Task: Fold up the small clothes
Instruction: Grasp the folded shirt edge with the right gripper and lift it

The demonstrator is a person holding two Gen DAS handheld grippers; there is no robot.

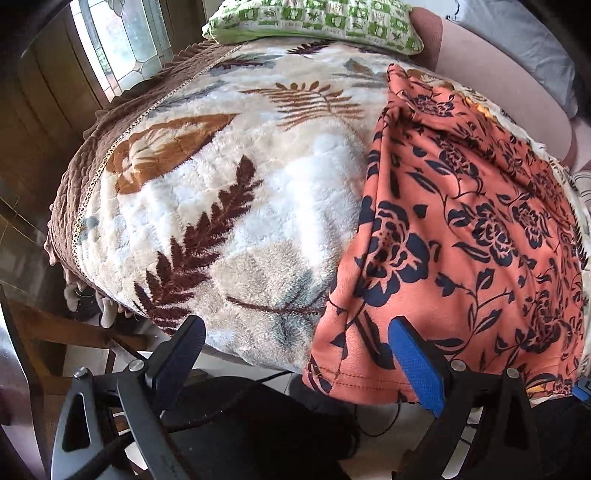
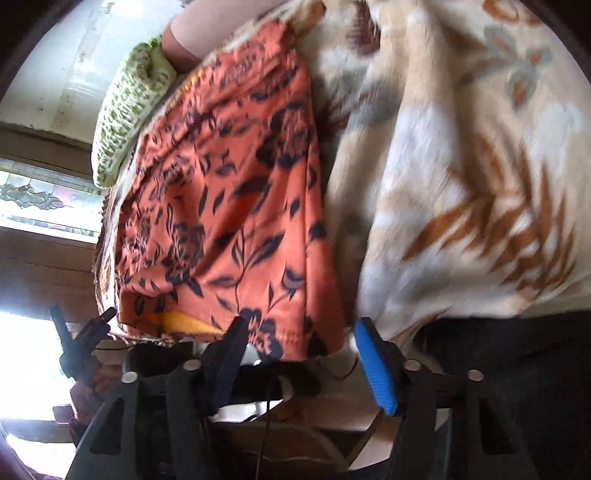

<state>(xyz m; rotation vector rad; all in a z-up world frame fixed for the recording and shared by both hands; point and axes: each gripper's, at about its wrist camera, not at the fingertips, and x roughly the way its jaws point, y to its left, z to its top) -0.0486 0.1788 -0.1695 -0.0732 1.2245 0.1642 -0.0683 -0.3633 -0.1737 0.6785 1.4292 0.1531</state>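
Observation:
An orange garment with a dark floral print (image 1: 461, 236) lies spread on a fleece leaf-print blanket (image 1: 229, 192), its hemmed edge hanging over the near edge. My left gripper (image 1: 299, 332) is open and empty, its fingertips level with the garment's near left corner. In the right wrist view the same garment (image 2: 229, 206) lies left of centre on the blanket (image 2: 461, 166). My right gripper (image 2: 301, 328) is open and empty, with the garment's near right corner between its fingertips. The left gripper (image 2: 85, 332) shows at the garment's other near corner.
A green and white cushion (image 1: 314, 18) lies at the far end of the blanket, also seen in the right wrist view (image 2: 129, 118). A pink bolster (image 1: 498, 92) lies far right. A wooden chair (image 1: 55, 332) and a window (image 1: 122, 40) are to the left. Cables hang below the near edge.

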